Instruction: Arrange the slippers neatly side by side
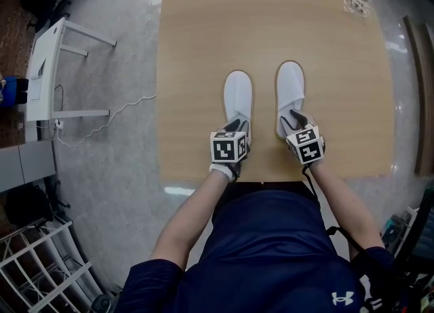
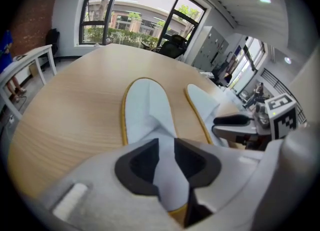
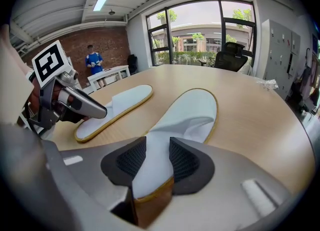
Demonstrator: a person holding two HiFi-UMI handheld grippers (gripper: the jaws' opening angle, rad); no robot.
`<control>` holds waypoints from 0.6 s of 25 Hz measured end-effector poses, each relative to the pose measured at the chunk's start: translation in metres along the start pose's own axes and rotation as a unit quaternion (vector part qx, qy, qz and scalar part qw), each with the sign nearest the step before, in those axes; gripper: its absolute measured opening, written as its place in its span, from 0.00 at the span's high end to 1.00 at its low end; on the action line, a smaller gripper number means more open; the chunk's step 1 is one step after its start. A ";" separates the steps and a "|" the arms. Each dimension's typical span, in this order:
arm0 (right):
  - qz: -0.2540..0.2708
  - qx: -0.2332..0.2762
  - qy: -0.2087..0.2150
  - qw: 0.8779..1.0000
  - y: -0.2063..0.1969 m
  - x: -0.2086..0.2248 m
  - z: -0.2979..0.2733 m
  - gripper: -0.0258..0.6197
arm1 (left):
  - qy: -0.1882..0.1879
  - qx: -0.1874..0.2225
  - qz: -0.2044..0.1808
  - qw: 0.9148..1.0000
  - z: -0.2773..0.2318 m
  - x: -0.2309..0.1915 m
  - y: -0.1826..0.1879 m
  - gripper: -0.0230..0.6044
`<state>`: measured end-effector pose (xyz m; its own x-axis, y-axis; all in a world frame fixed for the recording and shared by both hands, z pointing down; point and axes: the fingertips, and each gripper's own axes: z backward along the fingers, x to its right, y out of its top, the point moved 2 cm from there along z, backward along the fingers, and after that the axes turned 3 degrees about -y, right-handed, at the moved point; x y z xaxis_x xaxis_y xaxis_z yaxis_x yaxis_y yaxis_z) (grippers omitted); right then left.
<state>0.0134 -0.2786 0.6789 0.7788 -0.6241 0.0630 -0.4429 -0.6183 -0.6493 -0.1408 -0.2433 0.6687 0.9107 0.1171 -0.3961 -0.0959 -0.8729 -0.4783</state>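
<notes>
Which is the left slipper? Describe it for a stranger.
On the wooden table, two white slippers lie side by side. The left slipper has its heel in the left gripper's jaws, and its toe stops short of the right slipper's.

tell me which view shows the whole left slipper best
The head view: looking straight down, it shows the left slipper in full outline on the table, only the heel hidden under the left claw. The left gripper view foreshortens it, heel gripped in that claw. The right gripper view catches it sidelong, left of the right slipper.
</notes>
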 end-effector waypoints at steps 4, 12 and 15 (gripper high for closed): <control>0.002 -0.003 0.014 1.000 -0.007 -0.015 0.003 0.72 | -0.013 -0.001 0.007 1.000 -0.004 0.011 -0.006 0.81; 0.003 -0.005 0.023 1.000 -0.014 -0.037 0.009 0.72 | -0.034 -0.005 0.040 0.999 -0.005 0.028 -0.014 0.81; 0.001 -0.006 0.025 1.000 -0.015 -0.042 0.010 0.72 | -0.039 -0.006 0.049 0.998 -0.006 0.033 -0.016 0.81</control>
<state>-0.0078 -0.2386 0.6786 0.7552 -0.6479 0.0997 -0.4497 -0.6227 -0.6403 -0.1069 -0.2282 0.6686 0.8628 0.0668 -0.5011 -0.1778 -0.8878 -0.4246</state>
